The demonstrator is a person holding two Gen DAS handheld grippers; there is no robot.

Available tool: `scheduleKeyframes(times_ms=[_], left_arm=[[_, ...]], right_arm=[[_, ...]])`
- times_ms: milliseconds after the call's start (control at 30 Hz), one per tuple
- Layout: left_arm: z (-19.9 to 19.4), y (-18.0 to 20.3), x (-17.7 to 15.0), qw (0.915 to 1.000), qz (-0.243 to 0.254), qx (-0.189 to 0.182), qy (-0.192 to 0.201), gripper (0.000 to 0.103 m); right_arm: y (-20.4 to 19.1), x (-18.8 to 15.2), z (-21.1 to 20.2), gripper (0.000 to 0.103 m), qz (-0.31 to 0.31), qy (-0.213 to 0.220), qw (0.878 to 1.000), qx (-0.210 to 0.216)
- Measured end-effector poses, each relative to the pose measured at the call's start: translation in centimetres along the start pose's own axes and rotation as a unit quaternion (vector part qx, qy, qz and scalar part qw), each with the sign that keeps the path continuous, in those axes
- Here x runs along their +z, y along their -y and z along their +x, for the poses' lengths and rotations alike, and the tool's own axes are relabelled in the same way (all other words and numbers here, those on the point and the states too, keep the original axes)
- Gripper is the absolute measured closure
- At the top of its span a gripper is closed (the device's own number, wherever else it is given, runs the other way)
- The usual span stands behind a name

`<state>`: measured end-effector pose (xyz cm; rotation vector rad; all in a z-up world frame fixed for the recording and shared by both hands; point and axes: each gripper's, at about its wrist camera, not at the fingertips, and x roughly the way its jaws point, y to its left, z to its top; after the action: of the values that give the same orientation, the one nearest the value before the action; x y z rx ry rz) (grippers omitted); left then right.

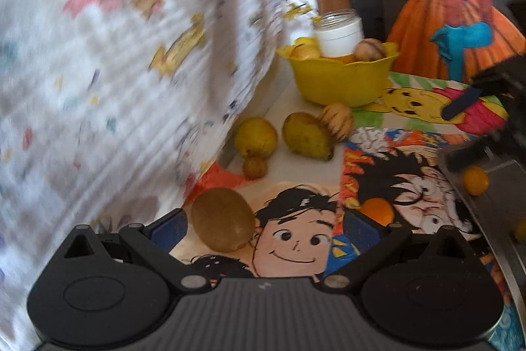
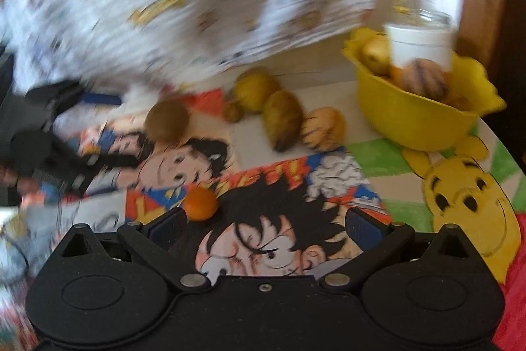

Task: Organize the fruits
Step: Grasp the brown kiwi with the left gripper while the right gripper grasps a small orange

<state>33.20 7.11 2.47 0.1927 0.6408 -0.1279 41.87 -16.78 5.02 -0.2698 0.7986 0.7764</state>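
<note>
Fruits are seen scattered over a worktop covered with cartoon drawings, and the largest container, a yellow bowl at the far edge, is already partly filled: a white-labelled glass jar stands in it among a striped round fruit and some yellow fruit. A metal tray at the right edge of the left view holds a small yellow-orange fruit. Loose on the worktop, short of the bowl, a yellow quince-like fruit, a pear-shaped fruit with its long axis running toward the viewer and slightly right, and a striped fruit touching it are grouped together, with a small brown fruit just beside the first. The coming move is judged to turn on the brown kiwi-like fruit: it lies just ahead of the left claw, close to the left finger rather than centred, so a slight shift leftward would be needed. The left claw is spread wide and nothing is held. A small orange fruit lies just beside the left finger of the right claw, which is likewise wide apart and empty. Each claw is thus nearer its own fruit. Much of both views is blurred.
</note>
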Motion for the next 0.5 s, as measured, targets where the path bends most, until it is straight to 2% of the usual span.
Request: scheduleKeyframes(times_ms=[200, 500], left_arm=[[1.4, -0.7, -0.5, 0.9989, -0.045, 0.01, -0.006, 0.0], [3.1, -1.3, -0.6, 0.9972, -0.074, 0.014, -0.008, 0.0]], right_arm=[[-3.3, -0.3, 1.3, 0.001, -0.072, 0.004, 0.997, 0.003], [-5.1, 0.2, 3.9, 0.008, -0.096, -0.002, 0.995, 0.011]])
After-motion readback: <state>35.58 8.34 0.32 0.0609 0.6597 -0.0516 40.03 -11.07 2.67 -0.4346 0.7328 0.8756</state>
